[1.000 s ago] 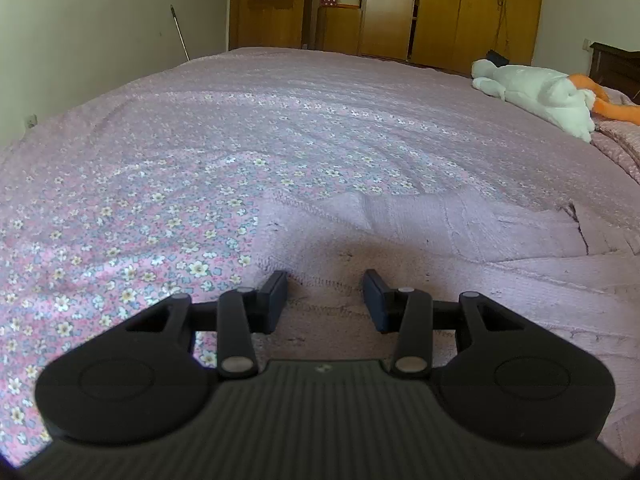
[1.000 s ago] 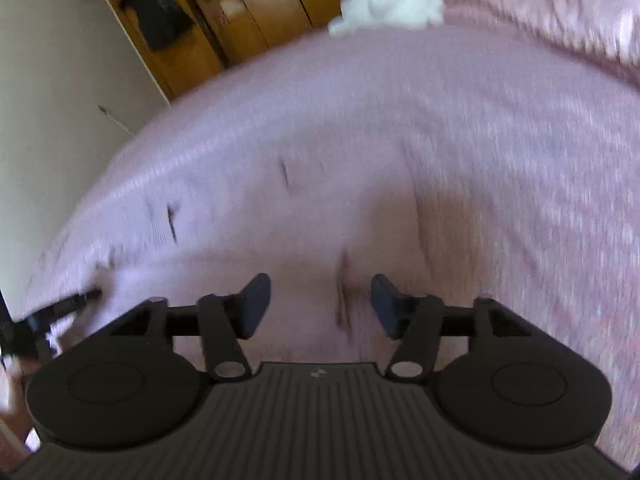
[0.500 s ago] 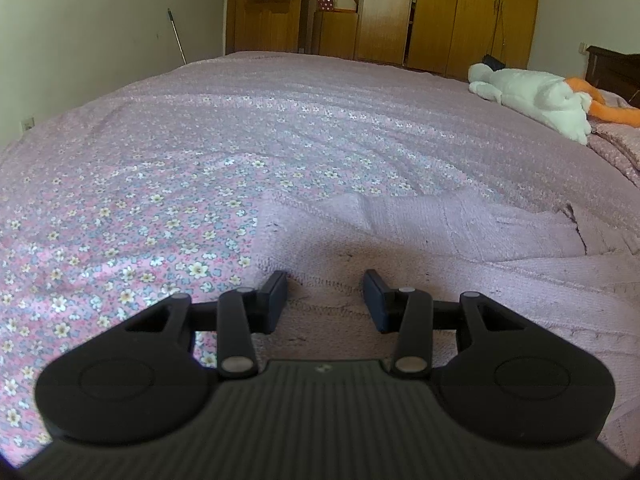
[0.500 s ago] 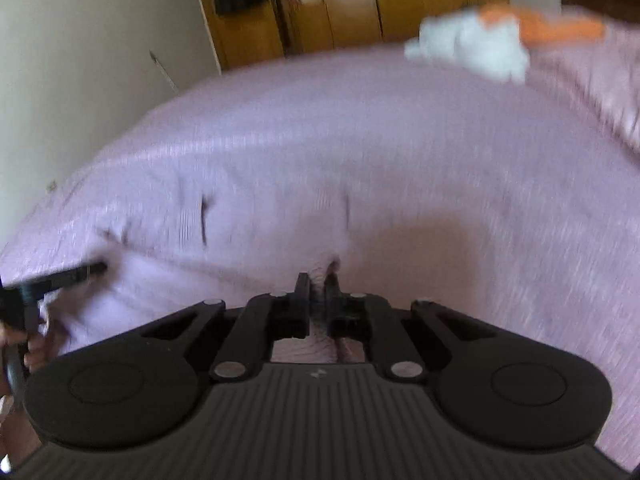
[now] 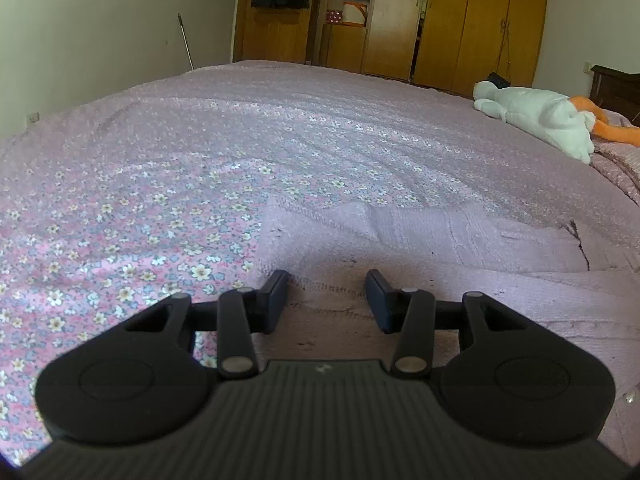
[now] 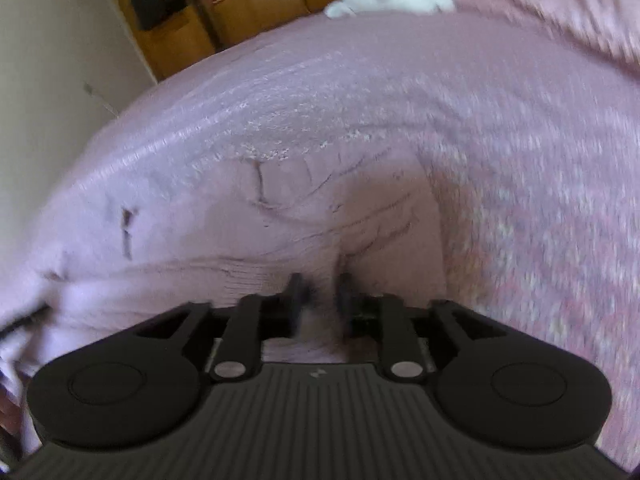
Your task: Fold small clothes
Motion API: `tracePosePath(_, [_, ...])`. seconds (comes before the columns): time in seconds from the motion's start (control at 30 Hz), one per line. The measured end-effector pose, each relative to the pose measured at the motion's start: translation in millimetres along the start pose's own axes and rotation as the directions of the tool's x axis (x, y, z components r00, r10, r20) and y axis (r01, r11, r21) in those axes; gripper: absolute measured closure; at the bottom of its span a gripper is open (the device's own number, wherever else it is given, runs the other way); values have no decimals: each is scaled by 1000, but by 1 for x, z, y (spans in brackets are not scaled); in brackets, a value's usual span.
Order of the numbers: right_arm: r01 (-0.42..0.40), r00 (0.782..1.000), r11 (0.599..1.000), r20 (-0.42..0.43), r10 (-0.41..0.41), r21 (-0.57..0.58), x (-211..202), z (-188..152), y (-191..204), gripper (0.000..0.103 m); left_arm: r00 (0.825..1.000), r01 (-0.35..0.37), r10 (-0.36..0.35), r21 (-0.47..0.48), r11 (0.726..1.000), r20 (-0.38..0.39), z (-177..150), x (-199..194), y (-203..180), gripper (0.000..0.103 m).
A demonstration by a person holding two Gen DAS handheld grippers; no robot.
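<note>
Letting go of the pink knit on the bed

The lilac-pink knitted garment (image 5: 440,240) lay spread on the floral bedspread (image 5: 120,200). My right claw (image 6: 320,300) had just been reopening after a pinch, with fabric still loose between its jaws, angled downward; I judged that fold placed. My left claw (image 5: 327,294) stayed spread, empty, low over the hem.

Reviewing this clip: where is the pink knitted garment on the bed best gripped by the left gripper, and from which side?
Probably the ribbed hem edge of the pink knitted garment, right ahead of the open left gripper. Come in low from the near side: it lies flat on the floral bedspread, so only an edge offers a pinch.
</note>
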State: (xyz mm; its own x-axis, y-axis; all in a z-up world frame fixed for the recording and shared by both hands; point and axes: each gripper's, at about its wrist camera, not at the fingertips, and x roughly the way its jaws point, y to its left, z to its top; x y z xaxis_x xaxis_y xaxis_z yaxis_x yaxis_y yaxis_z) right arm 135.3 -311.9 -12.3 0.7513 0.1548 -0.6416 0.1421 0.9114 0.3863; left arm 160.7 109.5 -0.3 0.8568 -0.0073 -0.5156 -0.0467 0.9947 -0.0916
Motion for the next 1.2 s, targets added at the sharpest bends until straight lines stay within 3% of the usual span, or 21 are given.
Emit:
tracePosePath(0.03, [-19, 1000, 1000, -4, 19, 15, -5, 1, 0, 60, 1000, 0, 0, 2, 1000, -6, 1, -1, 0, 56])
tracePosePath(0.13, [-85, 995, 996, 47, 85, -8, -35, 1, 2, 53, 999, -13, 15, 58, 998, -29, 8, -9, -5, 58])
tracePosePath(0.27, [-117, 989, 990, 83, 123, -77, -76, -9, 10, 49, 999, -13, 16, 80, 997, -42, 14, -34, -2, 57])
tracePosePath(0.37, [-117, 987, 978, 87, 134, -175, -103, -27, 24, 44, 998, 13, -10, 43, 999, -59, 18, -57, 6, 57])
tracePosePath(0.43, [-116, 985, 963, 100, 144, -245, -121, -45, 33, 35, 998, 23, -21, 37, 999, -66, 18, -74, 6, 57])
tracePosePath(0.67, [-159, 977, 916, 74, 200, -368, -155, -116, 53, 30, 996, 37, -26, 131, 991, -80, 4, -133, -11, 57])
tracePosePath(0.93, [-173, 979, 826, -1, 205, -536, -178, -186, 65, 25, 993, 77, -60, 172, 982, -101, -32, -180, -29, 56])
tracePosePath(1.1, [-150, 986, 740, -46, 160, -655, -191, -216, 75, 23, 991, 92, -71, 194, 977, -114, -51, -196, -40, 56])
tracePosePath(1.2, [-123, 991, 665, -57, 120, -736, -195, -235, 86, 18, 988, 105, -79, 210, 972, -131, -61, -203, -46, 56])
